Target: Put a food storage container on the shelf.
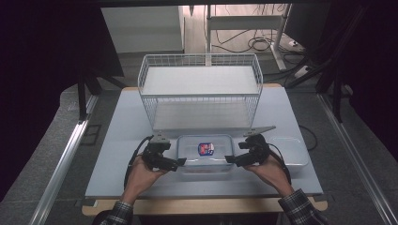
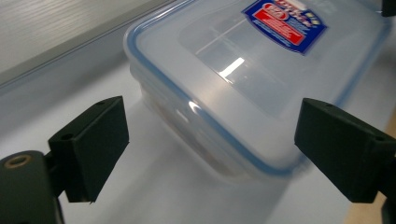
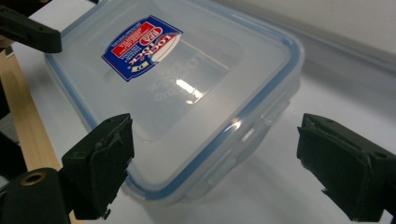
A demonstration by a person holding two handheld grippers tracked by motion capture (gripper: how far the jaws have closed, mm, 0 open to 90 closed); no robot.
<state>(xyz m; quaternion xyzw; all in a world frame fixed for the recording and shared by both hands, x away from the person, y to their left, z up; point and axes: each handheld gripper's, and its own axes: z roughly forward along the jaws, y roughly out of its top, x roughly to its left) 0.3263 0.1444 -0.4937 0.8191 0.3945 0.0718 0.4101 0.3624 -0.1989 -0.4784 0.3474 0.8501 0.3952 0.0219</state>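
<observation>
The clear lidded container (image 1: pixel 205 153) sits at the table's (image 1: pixel 117 154) near edge in front of the wire basket (image 1: pixel 201 91), its long axis running left to right, squarely between the left gripper (image 1: pixel 180 162) and right gripper (image 1: pixel 229 159), both spread wide, empty, equally near its short ends.

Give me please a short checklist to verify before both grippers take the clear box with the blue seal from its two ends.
1. Left gripper open, its fingers apart: ok.
2. Right gripper open, its fingers apart: ok.
3. Clear box sits between the two grippers, one at each end: ok.
4. Lid lies flat on the box, blue seal even around the rim: ok.
5. Side latches clipped down: cannot tell.
6. Wire basket behind the box stands apart from it: ok.
</observation>
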